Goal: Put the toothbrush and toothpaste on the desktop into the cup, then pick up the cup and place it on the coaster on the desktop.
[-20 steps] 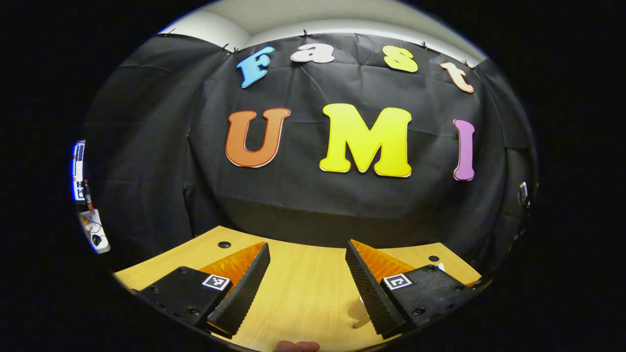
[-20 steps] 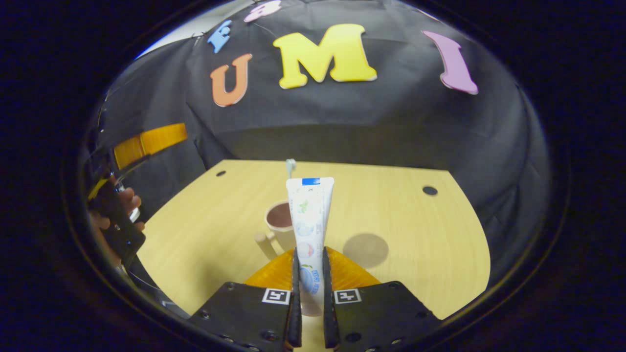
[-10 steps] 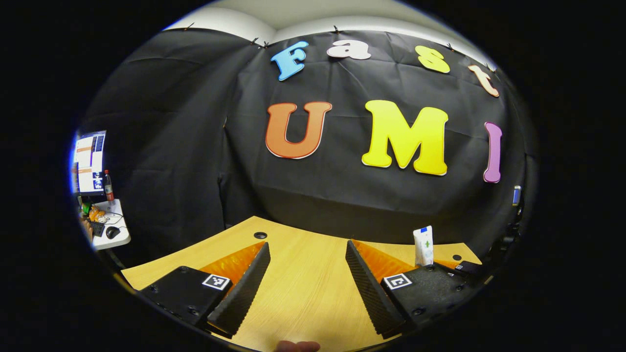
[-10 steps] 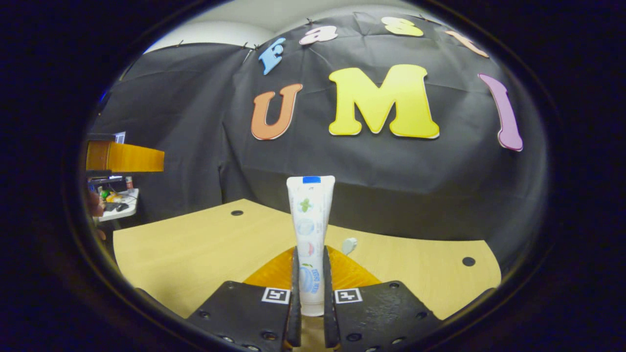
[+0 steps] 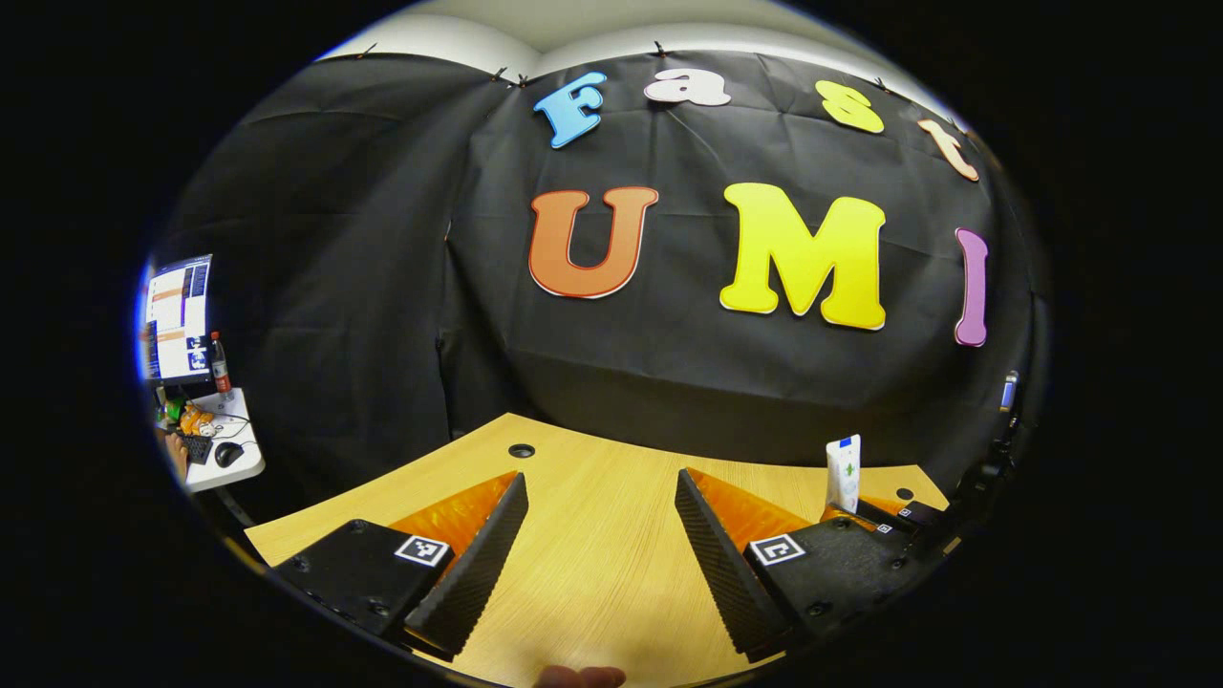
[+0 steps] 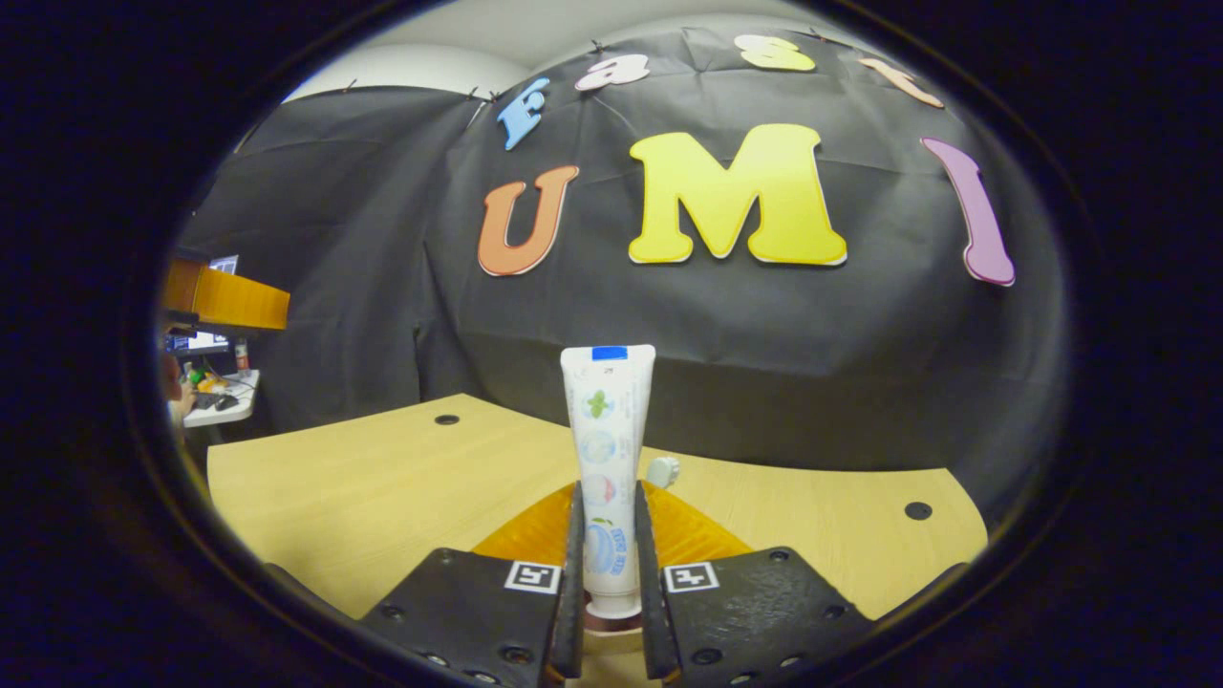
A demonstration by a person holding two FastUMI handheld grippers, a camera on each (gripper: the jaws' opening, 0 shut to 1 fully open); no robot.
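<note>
side desk: a small white desk (image 5: pixel 215 449) with a monitor, bottle and mouse stood beyond the surface's left edge, well apart from the work
left tool: left tool (image 5: pixel 600 554) hovered over the surface (image 5: pixel 592 535) near its left back part, fingers spread wide, nothing between them
cable holes: one hole (image 5: pixel 521 450) near the back left corner, another (image 6: pixel 917 510) near the back right corner
toothpaste: tube (image 6: pixel 606 459) stood upright, cap end down, pinched low on its body by the right tool (image 6: pixel 606 583), fingers pressed onto both sides; also seen at the right of the left gripper view (image 5: pixel 844 473)
toothbrush: a small pale head (image 6: pixel 661 470) peeked out just right of the tube, probably the brush; handle hidden, so where it sat could not be told
cup: could not be made out in either view; a dark curved edge under the tube's cap may be its rim, unsure
coaster: not made out
risk 1: tube was held low, long soft body above the fingers; it could bend or tip on release and miss or catch the cup rim
risk 2: squeeze on the soft tube could make it slip or twist while lowered
risk 3: brush head was close to the tube; lowering could knock it or tip the cup
in the way: the tube and the tool's own fingers hid the drop spot from the right gripper view
</note>
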